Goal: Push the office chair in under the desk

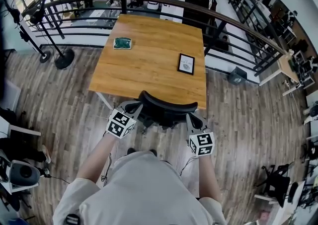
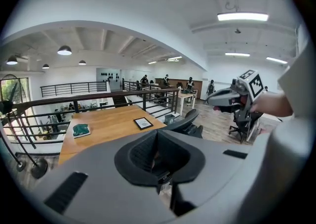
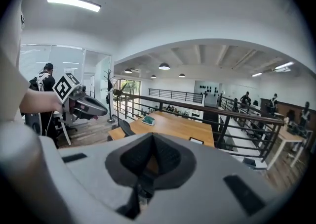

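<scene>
A wooden desk (image 1: 149, 72) is seen standing on a plank floor (image 1: 243, 119); two things are laid on its top, well apart; a flat green item (image 1: 122, 43) is placed toward the far left corner (its kind cannot be told); a black-framed card (image 1: 186, 64) is set near the right edge.

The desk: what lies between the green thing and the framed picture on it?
Nothing. In the head view, only bare wood of the desk stretches between the green packet and the framed picture.
</scene>
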`<state>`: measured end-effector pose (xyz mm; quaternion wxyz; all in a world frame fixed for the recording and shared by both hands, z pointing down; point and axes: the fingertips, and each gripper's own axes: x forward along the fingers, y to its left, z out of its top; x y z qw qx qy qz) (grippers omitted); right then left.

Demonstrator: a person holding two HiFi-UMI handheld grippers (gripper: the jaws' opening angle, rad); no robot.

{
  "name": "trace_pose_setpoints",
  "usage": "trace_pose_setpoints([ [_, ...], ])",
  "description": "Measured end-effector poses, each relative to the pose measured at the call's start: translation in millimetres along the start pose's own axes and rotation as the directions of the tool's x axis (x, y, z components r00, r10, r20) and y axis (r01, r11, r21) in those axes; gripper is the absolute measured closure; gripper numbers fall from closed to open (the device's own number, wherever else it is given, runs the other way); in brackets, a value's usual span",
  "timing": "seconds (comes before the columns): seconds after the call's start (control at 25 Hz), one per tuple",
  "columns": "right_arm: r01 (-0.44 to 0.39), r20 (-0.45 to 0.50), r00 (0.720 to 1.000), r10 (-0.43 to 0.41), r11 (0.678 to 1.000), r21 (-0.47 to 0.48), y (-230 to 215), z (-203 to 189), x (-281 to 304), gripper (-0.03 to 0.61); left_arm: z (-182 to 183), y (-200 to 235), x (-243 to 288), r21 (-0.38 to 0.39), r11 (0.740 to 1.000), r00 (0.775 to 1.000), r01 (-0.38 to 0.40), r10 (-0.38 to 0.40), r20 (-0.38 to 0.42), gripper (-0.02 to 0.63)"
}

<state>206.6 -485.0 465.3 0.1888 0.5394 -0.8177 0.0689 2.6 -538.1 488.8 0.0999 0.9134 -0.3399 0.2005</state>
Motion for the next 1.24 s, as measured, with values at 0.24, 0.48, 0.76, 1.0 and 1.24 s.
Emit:
trace_pose_setpoints([
  [0.24,0.016,0.046,0.999,-0.016,1.000,0.008,-0.3,14.3,-5.2,0.577,11.7,-4.7,-6.1,-0.003,1.000,0.999,0.027,-0.027,0.038,0.620],
  [0.48,0.030,0.064,0.997,-0.032,0.999,0.033,4.7,17.5,-5.6,0.577,11.3,-3.4,-10.4,-0.005,0.999,0.998,0.046,-0.046,0.041,0.620],
  [0.76,0.032,0.084,0.996,-0.036,0.999,0.043,6.2,18.4,-7.6,0.577,9.1,-4.5,-8.4,-0.011,0.997,0.997,0.070,-0.069,0.032,0.620],
  [1.0,0.028,0.103,0.994,-0.034,0.998,0.055,2.7,23.5,-8.1,0.577,11.6,-9.4,-3.5,-0.007,0.996,0.996,0.087,-0.086,0.028,0.620],
  [1.24,0.019,0.101,0.995,-0.024,0.999,0.050,11.7,23.3,-7.0,0.577,12.8,-4.9,-8.6,-0.011,0.996,0.995,0.087,-0.086,0.043,0.620],
])
